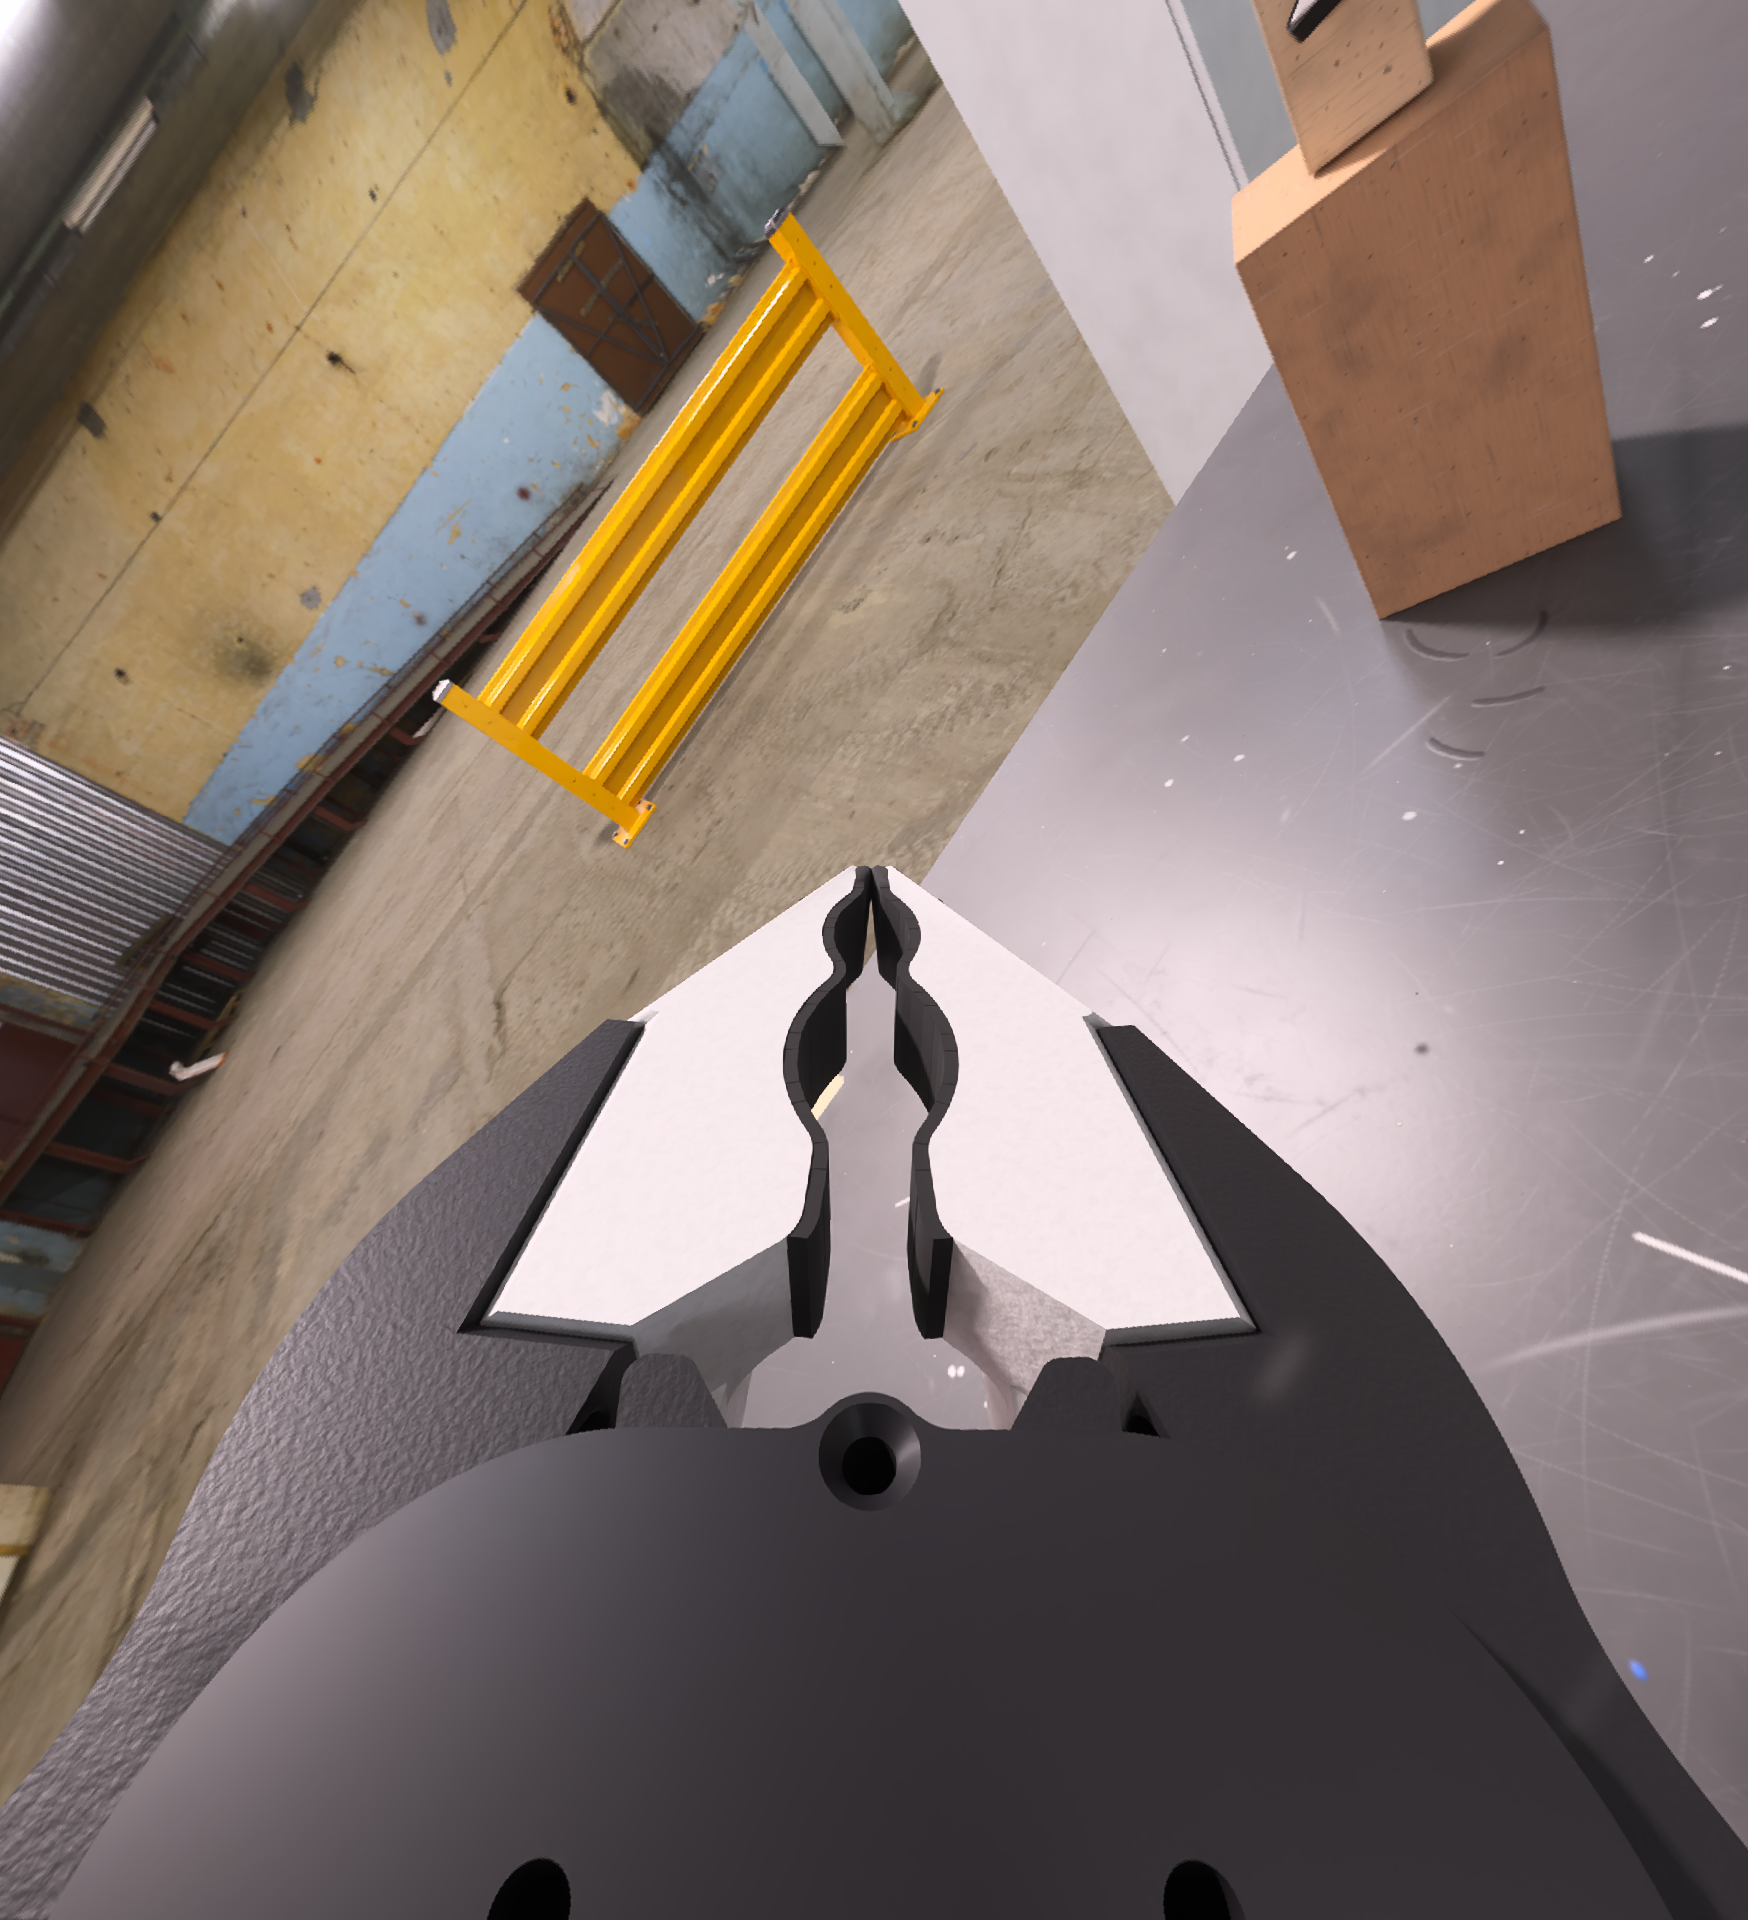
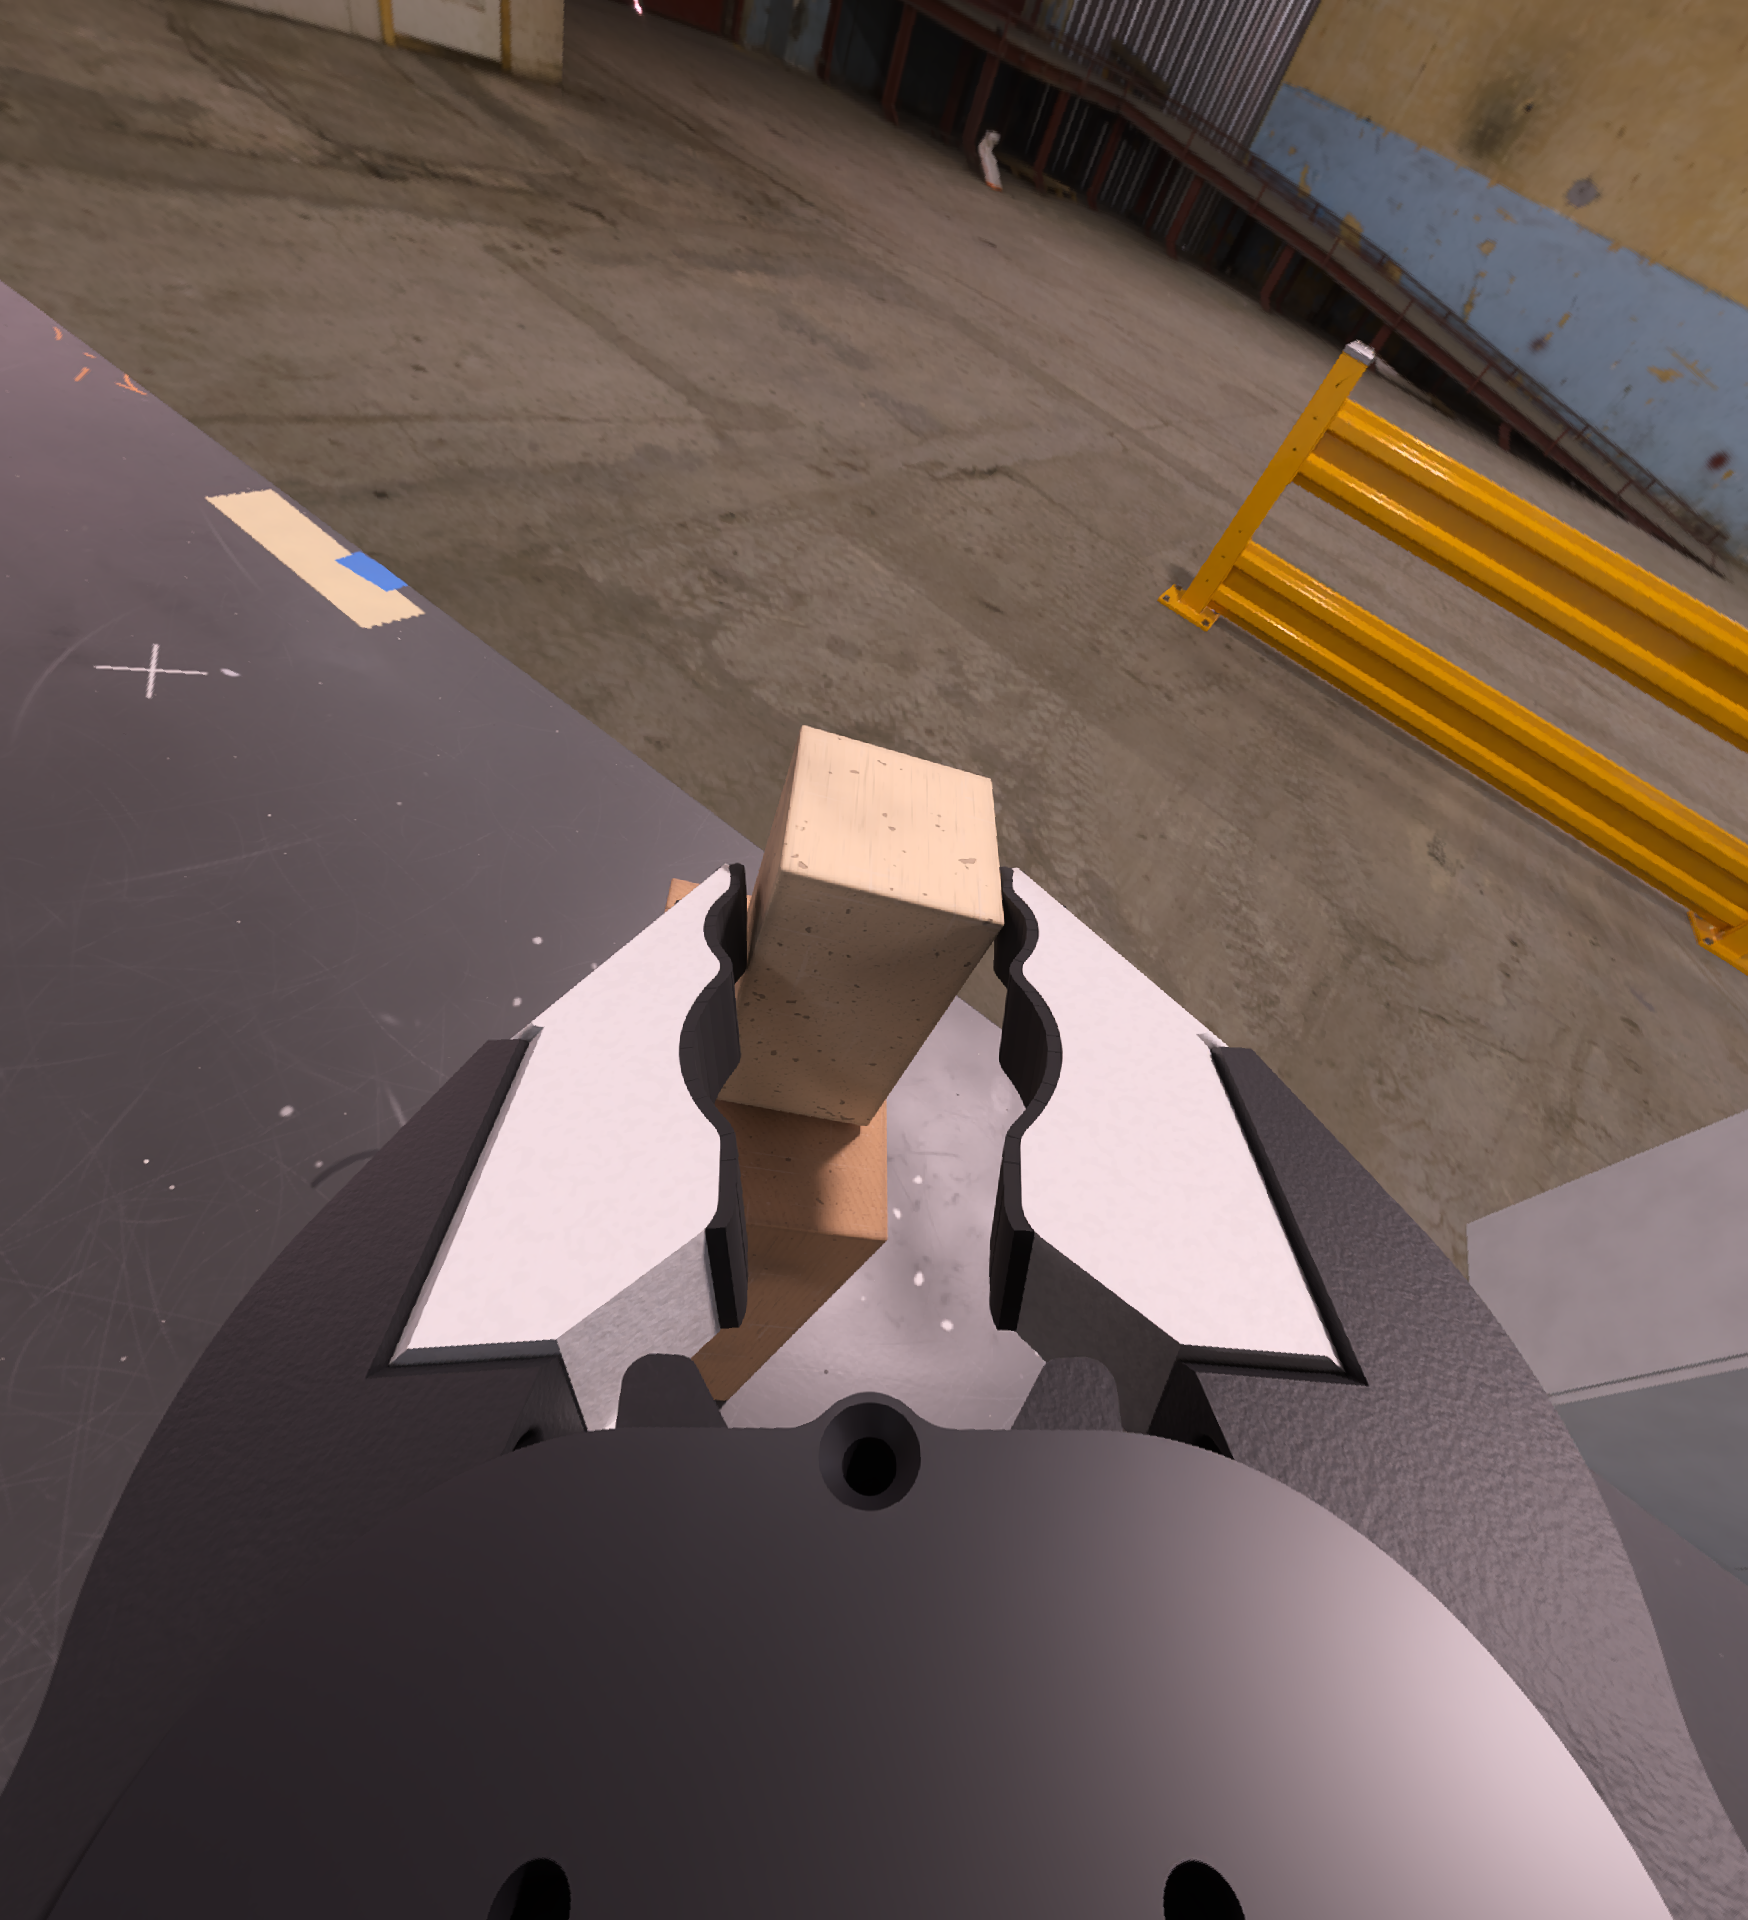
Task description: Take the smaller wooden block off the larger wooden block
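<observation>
In the right wrist view, my right gripper (image 2: 870,896) is shut on the smaller, pale wooden block (image 2: 875,883), one finger on each side of it. The larger, browner wooden block (image 2: 813,1195) stands right under it on the grey table (image 2: 226,987). In the left wrist view, the larger block (image 1: 1421,353) stands upright at the top right, and the smaller block (image 1: 1353,88) sits tilted at its top. Whether the two touch is unclear. My left gripper (image 1: 870,878) is shut and empty, low over the table's edge, well short and left of the blocks.
The scratched grey table (image 1: 1421,1091) ends at an edge near the blocks, with concrete floor beyond. A strip of tan tape with a blue patch (image 2: 314,556) lies at the table's edge. A yellow metal barrier (image 2: 1535,644) stands on the floor, far off.
</observation>
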